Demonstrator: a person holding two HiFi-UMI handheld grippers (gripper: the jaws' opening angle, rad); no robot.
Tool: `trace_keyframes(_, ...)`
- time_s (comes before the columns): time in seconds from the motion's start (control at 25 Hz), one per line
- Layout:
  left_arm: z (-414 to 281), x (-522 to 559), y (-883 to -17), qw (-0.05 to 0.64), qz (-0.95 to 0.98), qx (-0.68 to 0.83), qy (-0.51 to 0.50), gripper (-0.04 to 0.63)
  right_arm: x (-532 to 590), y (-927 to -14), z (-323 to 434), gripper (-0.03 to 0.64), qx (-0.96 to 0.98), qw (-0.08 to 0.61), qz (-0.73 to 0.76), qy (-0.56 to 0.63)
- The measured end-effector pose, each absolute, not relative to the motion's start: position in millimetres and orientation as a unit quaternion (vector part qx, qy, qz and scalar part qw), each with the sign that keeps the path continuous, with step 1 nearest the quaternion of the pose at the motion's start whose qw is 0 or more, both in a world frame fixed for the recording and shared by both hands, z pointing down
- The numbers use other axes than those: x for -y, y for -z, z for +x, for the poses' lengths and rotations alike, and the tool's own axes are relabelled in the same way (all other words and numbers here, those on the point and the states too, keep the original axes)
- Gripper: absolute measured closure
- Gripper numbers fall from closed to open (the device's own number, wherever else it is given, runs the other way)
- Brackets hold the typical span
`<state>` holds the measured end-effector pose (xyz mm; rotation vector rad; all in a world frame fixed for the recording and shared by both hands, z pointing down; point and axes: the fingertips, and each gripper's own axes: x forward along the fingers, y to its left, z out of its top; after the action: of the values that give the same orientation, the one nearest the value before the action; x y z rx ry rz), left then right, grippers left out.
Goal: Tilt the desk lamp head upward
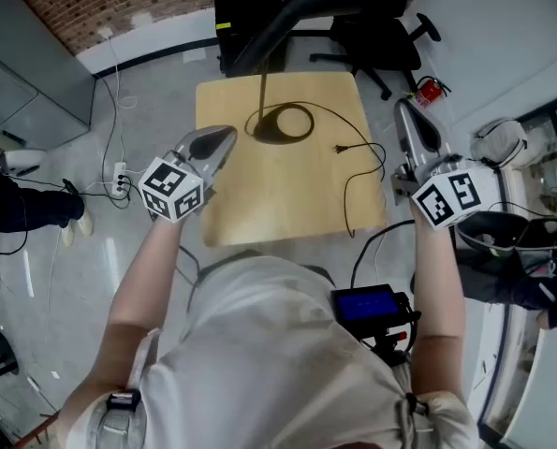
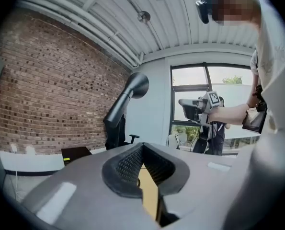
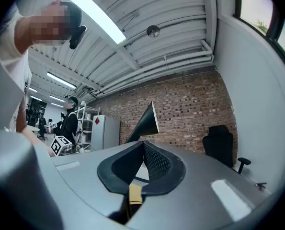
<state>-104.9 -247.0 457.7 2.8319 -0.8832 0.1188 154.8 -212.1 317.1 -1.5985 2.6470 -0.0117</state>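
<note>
A black desk lamp stands on the small wooden table [image 1: 287, 195]. Its round base [image 1: 280, 123] sits near the far edge, its stem rises toward me, and its cone head [image 1: 306, 7] hangs high over the table's back. My left gripper [image 1: 224, 138] is shut and empty at the table's left edge, short of the lamp. The right gripper [image 1: 404, 110] is shut and empty off the right edge. In the left gripper view the lamp head [image 2: 136, 86] shows beyond the closed left gripper [image 2: 141, 150]. In the right gripper view the head [image 3: 147, 121] rises behind the closed right gripper [image 3: 143, 145].
The lamp's black cord [image 1: 353, 148] loops across the table's right side and down over the front edge. A black office chair [image 1: 381, 40] and a black case [image 1: 245, 26] stand behind the table. A red fire extinguisher [image 1: 430, 90] sits on the floor at the right, a power strip [image 1: 119, 181] at the left.
</note>
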Motion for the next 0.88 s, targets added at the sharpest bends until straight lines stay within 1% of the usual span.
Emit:
trace_keyframes(0.16, -101.1, 204.9, -466.9, 0.109, 0.945, 0.305, -0.041, 0.594, 173.5, -365.1, 162.8, 0.604, -0.866, 0.024, -0.499, 0.042)
trace_keyframes(0.36, -84.8, 156.2, -474.1, 0.120, 0.941, 0.314, -0.040, 0.595, 129.6, -409.2, 174.2, 0.604, -0.873, 0.020, -0.482, 0.077)
trace_keyframes(0.48, -76.7, 127.1, -472.9, 0.120, 0.941, 0.314, -0.041, 0.595, 104.3, -425.1, 176.1, 0.604, -0.877, 0.033, -0.470, 0.099)
trace_keyframes(0.64, -77.0, 96.0, -473.2, 0.123, 0.938, 0.322, -0.043, 0.595, 75.3, -446.0, 161.3, 0.603, -0.887, 0.027, -0.447, 0.116)
trace_keyframes(0.88, -80.2, 60.6, -473.5, 0.129, 0.935, 0.328, -0.042, 0.595, 45.1, -449.3, 144.5, 0.604, -0.893, 0.033, -0.432, 0.126)
